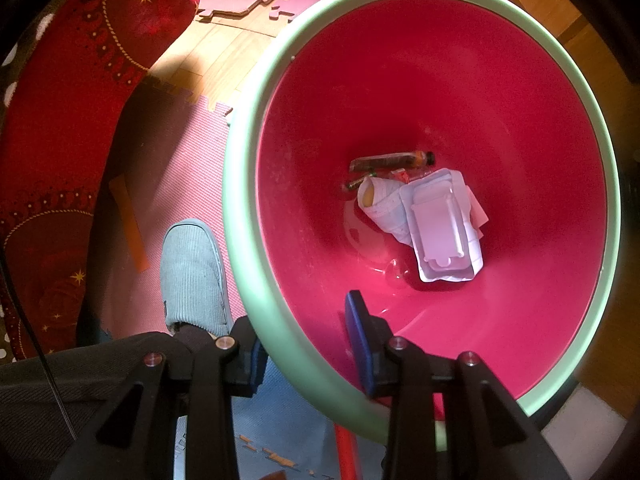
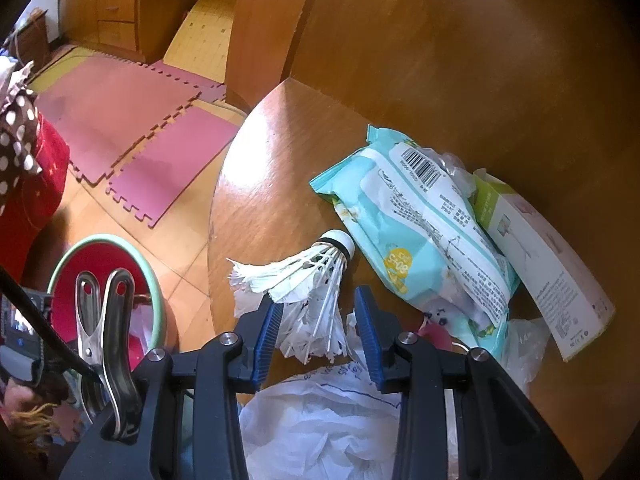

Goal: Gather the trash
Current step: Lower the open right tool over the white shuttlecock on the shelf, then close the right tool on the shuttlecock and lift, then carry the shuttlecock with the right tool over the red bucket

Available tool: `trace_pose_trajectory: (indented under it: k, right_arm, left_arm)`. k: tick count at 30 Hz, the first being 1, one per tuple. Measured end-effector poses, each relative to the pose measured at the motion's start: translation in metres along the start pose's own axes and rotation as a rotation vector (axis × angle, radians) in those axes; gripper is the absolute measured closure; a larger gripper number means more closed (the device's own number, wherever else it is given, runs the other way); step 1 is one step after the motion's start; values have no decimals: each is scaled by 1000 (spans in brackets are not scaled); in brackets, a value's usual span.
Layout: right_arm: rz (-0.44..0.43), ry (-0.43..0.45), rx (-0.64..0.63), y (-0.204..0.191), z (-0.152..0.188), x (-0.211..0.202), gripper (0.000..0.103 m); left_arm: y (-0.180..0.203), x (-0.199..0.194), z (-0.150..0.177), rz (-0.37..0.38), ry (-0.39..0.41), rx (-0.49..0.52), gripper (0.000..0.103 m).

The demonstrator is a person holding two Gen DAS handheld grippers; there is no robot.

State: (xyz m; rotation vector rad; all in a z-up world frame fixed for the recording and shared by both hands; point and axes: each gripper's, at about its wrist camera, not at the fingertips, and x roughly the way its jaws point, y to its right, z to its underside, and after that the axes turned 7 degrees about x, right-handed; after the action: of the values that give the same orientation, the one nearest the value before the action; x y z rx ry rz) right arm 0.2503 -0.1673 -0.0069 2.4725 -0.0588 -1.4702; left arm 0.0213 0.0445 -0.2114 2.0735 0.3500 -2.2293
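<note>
My left gripper [image 1: 306, 354] clamps the bin [image 1: 256, 264] rim, bin on pink mats [image 1: 188, 168] over wood floor | bin holds bottle [image 1: 390, 161], white tray [image 1: 440, 228] | my right gripper [image 2: 318, 330] apart, straddling shuttlecock [image 2: 316, 276] on wood table [image 2: 280, 152] | wipes pack [image 2: 420, 232], box [image 2: 548, 256] beside it

Bin [image 1: 256, 264] clamped at rim between left pads: smooth plastic, pale green lip matt, pink inside faintly glossy. White tray [image 1: 440, 232] deep beyond fingers: thin moulded plastic. Slipper [image 1: 192, 276] left of fingers: ribbed cloth. Shuttlecock [image 2: 316, 276] with skirt between right pads [image 2: 267, 340]: frayed white feathers, smooth white cap. Pads: ridged blue rubber. Wipes pack [image 2: 420, 232] right of fingertips: glossy crinkled film. Table [image 2: 280, 152] beyond: varnished wood, shiny. Clip [image 2: 105, 332] left of fingers: polished metal.
</note>
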Motion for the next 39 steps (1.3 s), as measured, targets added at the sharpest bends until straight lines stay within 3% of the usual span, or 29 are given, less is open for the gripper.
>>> trace_pose_trajectory:
  k: [7, 9, 14, 23, 32, 39]
  right_arm:
    - [11, -8, -15, -3, 1, 5, 68]
    - [15, -11, -22, -5, 1, 7, 83]
    - [5, -16, -2, -2, 2, 8, 98]
    - [-50, 22, 9, -6, 0, -10, 100]
    - [-180, 79, -95, -59, 6, -43, 100]
    - [-268, 51, -158, -98, 17, -39, 100]
  left_arm:
    - [0, 0, -1, 0, -1, 0, 67]
    - [1, 0, 0, 0, 0, 0, 67]
    - [0, 0, 0, -1, 0, 0, 67]
    - [0, 1, 1, -1, 3, -5, 67]
    - [-1, 1, 0, 0, 2, -3, 67]
    - [0, 1, 0, 0, 3, -5, 67]
